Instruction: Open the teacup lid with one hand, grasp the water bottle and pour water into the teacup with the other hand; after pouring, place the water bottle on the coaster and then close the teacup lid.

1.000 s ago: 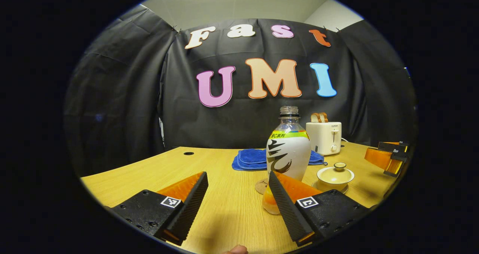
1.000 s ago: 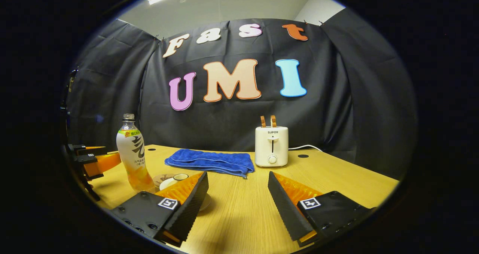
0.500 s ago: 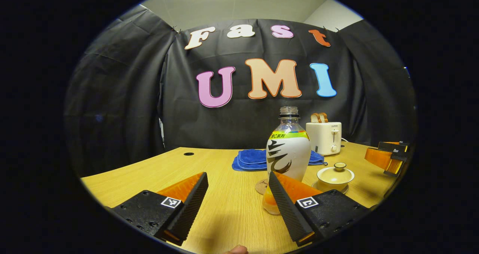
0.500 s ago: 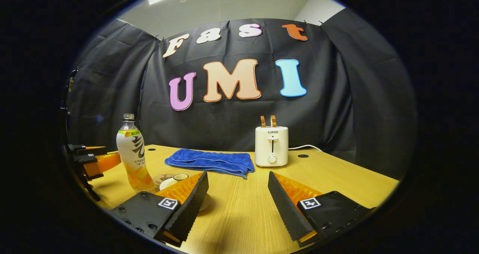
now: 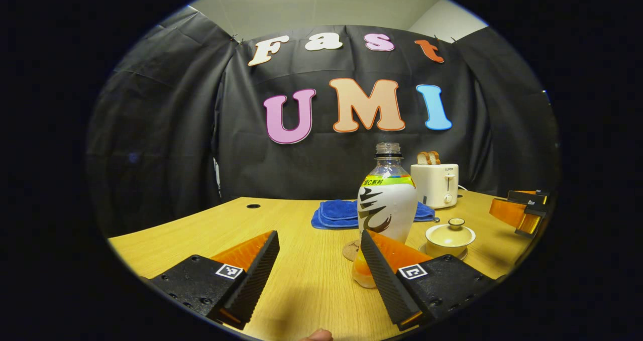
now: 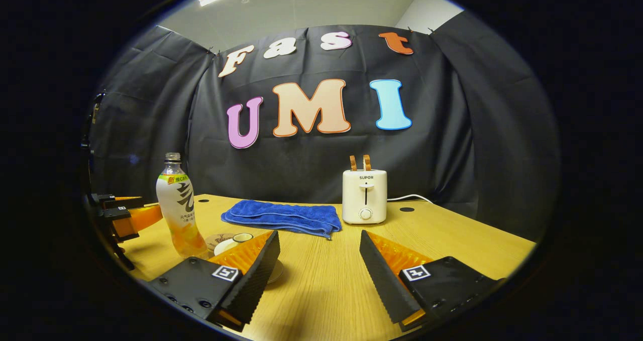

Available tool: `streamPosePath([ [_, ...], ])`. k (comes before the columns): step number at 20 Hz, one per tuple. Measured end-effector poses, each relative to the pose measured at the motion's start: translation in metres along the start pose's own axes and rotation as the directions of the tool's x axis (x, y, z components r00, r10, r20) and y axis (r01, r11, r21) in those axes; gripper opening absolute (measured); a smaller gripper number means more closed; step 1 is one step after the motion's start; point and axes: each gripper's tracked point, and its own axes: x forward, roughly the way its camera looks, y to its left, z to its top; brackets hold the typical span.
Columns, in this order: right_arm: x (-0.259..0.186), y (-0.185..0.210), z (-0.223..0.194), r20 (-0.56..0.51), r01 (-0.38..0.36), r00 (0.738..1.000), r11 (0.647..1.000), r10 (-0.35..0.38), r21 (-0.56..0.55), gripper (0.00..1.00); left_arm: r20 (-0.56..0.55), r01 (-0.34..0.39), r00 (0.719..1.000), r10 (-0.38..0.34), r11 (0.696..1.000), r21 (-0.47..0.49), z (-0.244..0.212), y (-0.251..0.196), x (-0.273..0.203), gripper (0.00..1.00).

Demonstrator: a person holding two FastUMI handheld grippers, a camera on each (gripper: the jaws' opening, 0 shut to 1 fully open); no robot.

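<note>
- Left gripper (image 5: 319, 250): jaws spread wide, nothing held, low over the table (image 5: 201, 225).
- Right gripper (image 6: 319, 250): likewise spread, holding nothing.
- Water bottle (image 5: 387, 205) upright, uncapped, just beyond the left gripper's right finger; contact unclear.
- Teacup (image 5: 449, 236), lid (image 5: 456, 223) on, right of bottle.
- Coaster (image 5: 350, 251) partly hidden behind the bottle.
- 1 towel (image 6: 284, 216), 1 toaster (image 6: 364, 196) behind.

left gripper (image 5: 319, 245): fingers spread, empty | right gripper (image 6: 319, 245): fingers spread, empty
</note>
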Motion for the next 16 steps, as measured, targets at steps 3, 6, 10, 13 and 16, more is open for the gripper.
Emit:
streamPosePath([
  [3, -0.0002, 0.0002, 0.0000, 0.000, 0.000, 1.000, 1.000, 0.000, 0.000, 1.00, 0.000, 0.000, 1.000, 0.000, 1.000, 0.000, -0.0002, 0.0000, 0.0001, 0.96],
  [6, -0.0002, 0.0000, -0.0003, 0.000, 0.000, 1.000, 1.000, 0.000, 0.000, 1.00, 0.001, 0.000, 1.000, 0.000, 1.000, 0.001, 0.0005, -0.0002, -0.0004, 0.96],
  [10, -0.0003, 0.0002, -0.0003, 0.001, 0.000, 1.000, 1.000, 0.000, 0.000, 1.00, 0.002, 0.000, 1.000, 0.000, 1.000, 0.002, 0.0010, 0.0002, -0.0003, 0.96],
  [13, -0.0002, 0.0004, -0.0004, 0.001, -0.001, 1.000, 1.000, 0.001, 0.000, 1.00, 0.002, 0.000, 1.000, 0.000, 1.000, 0.002, 0.0006, 0.0008, -0.0001, 0.96],
  [16, -0.0003, -0.0001, -0.0001, 0.001, 0.000, 1.000, 1.000, 0.000, 0.000, 1.00, 0.002, -0.003, 1.000, 0.003, 1.000, 0.002, 0.0003, 0.0010, 0.0001, 0.96],
])
